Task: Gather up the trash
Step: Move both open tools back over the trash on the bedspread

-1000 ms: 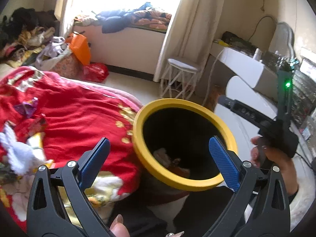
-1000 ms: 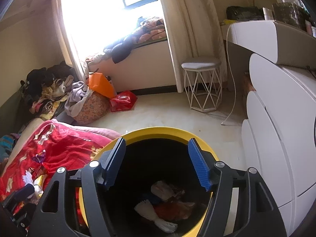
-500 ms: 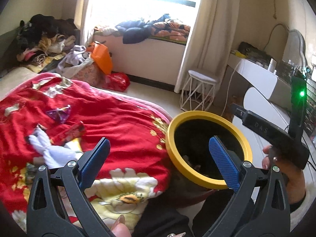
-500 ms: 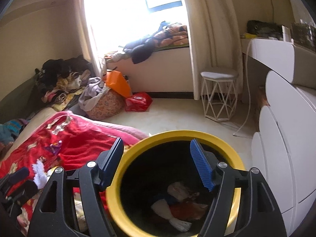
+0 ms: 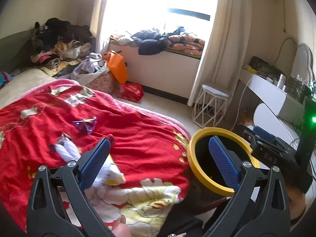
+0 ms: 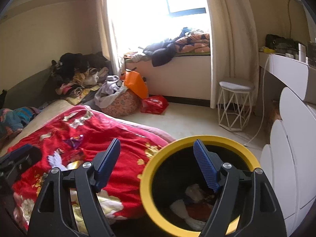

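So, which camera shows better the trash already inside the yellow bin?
The right wrist view. It looks down into the yellow bin, so the white and red trash at the bottom is visible. The left wrist view shows only the rim and a dark inside, partly hidden behind a blue finger.

Red floral blanket [image 5: 138,138] covers the bed. White wire-frame stool [image 6: 235,102] stands on the floor by the cream curtain [image 6: 227,39]. Orange bag [image 6: 136,85] leans on a patterned fabric basket [image 6: 120,102]; red plastic bag [image 6: 154,104] just beside. Clothes heaped on the window ledge [image 5: 167,41].
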Demonstrator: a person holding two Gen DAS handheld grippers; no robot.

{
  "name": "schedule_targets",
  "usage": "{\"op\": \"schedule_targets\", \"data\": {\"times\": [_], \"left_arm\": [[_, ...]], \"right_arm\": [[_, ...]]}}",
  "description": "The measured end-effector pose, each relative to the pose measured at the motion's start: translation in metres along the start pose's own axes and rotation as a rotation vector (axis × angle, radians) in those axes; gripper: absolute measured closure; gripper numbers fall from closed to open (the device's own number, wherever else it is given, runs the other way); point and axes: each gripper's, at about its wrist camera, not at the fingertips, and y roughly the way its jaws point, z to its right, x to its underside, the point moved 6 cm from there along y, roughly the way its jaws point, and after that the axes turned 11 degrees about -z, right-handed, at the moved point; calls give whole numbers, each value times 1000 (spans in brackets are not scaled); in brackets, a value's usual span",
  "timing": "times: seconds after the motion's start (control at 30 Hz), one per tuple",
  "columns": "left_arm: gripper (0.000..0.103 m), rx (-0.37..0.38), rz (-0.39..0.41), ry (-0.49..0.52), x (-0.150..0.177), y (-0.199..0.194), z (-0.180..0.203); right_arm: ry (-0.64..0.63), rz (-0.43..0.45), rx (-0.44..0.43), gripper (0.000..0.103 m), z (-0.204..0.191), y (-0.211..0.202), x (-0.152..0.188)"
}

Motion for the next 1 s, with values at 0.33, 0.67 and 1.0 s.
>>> {"op": "schedule_targets", "data": {"times": [0.33,0.67,1.0], "left_arm": [[11,-54,18,-84,-7,-15,-49],[11,-94,33,-123,-7,-23,-83],[11,-138,40,-154,-1,-31,-116]], "right_arm": [[-87,6,-56,27,-46,-8,3],[-168,-1,-98,26,-86,-8,8],[-252,-18,-142,26,-126,-6,18]]}}
